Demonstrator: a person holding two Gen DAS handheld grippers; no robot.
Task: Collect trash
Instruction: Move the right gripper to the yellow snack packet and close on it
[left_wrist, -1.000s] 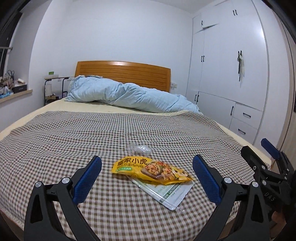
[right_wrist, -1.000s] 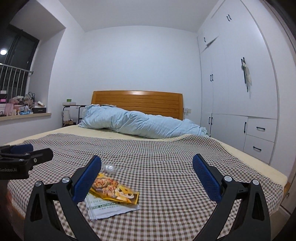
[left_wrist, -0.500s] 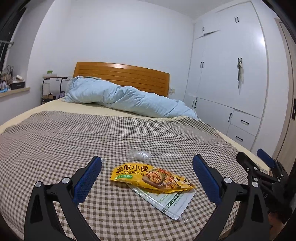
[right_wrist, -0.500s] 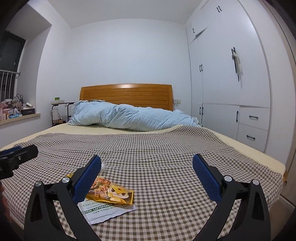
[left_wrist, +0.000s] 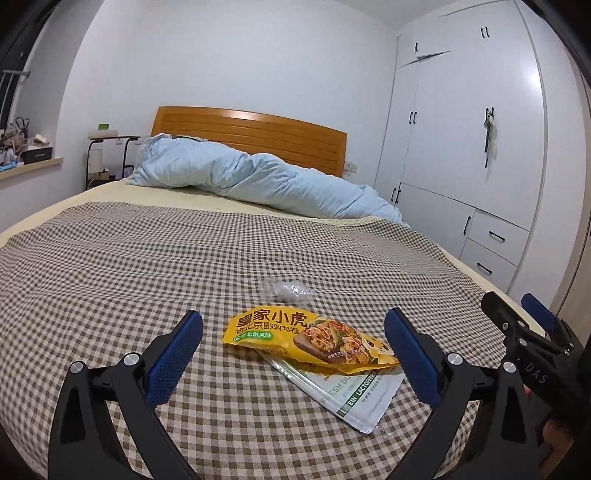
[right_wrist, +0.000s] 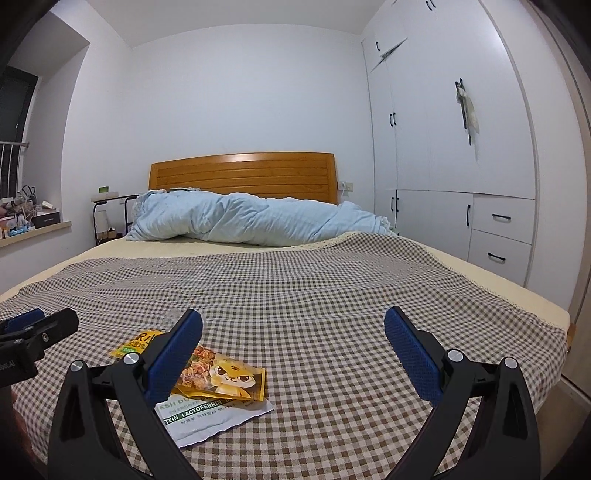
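Left wrist view: a bed (left_wrist: 110, 266) under a checked cover fills the room, a blue duvet (left_wrist: 258, 181) bunched by the headboard. Near the foot lie a yellow snack bag (left_wrist: 310, 338) overlapping a white pouch (left_wrist: 354, 398), with a scrap of clear wrap (left_wrist: 286, 290) just beyond. My left gripper (left_wrist: 293, 339) hangs over the bag, fingers spread wide, holding nothing. My right gripper (right_wrist: 293, 339) is likewise spread and empty, the trash by its left finger.

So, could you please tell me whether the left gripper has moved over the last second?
Yes. The left gripper has moved closer to the yellow snack packet, which lies flat on the checked bedspread and now fills more of its view.
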